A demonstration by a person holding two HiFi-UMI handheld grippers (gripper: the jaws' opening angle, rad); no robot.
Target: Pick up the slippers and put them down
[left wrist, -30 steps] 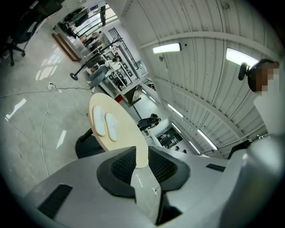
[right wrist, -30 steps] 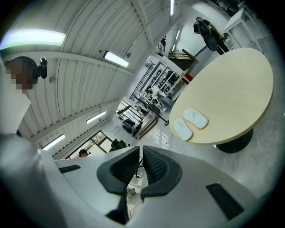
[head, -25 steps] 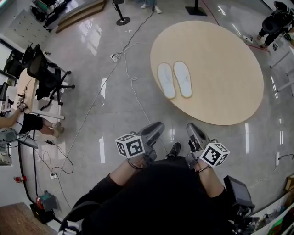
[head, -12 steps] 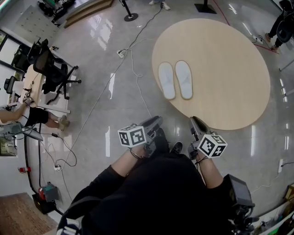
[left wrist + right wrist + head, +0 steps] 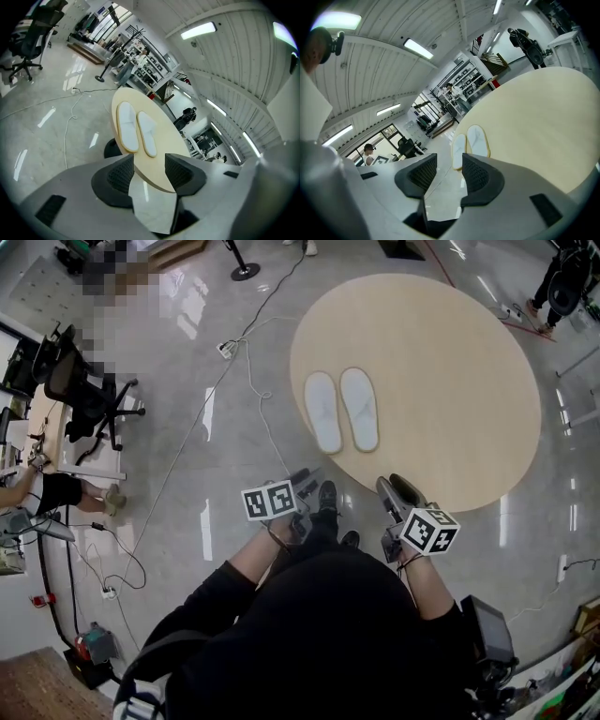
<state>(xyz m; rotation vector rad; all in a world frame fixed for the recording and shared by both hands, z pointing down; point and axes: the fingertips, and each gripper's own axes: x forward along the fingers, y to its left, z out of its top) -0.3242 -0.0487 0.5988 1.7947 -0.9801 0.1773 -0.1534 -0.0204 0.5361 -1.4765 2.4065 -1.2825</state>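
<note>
1. I wear a black top [image 5: 309, 634] and black shoes [image 5: 327, 495].
2. My left gripper [image 5: 303, 476] is grey, with black bumpy pads [image 5: 123, 174].
3. Its marker cube [image 5: 270, 501] is white with black squares.
4. My right gripper [image 5: 394, 486] looks the same, with a second cube [image 5: 429, 531].
5. Both grippers' jaws are opening, with nothing between them.

Head view: the seated person [image 5: 42, 491] at the left edge is cut off by the frame, as is the dark-clothed standing person [image 5: 561, 277] in the upper right corner. Right gripper view: the round tan wooden table [image 5: 543, 117] runs off the right edge, and I lose the near ends of the white flat slippers [image 5: 471, 140] at centre.
</note>
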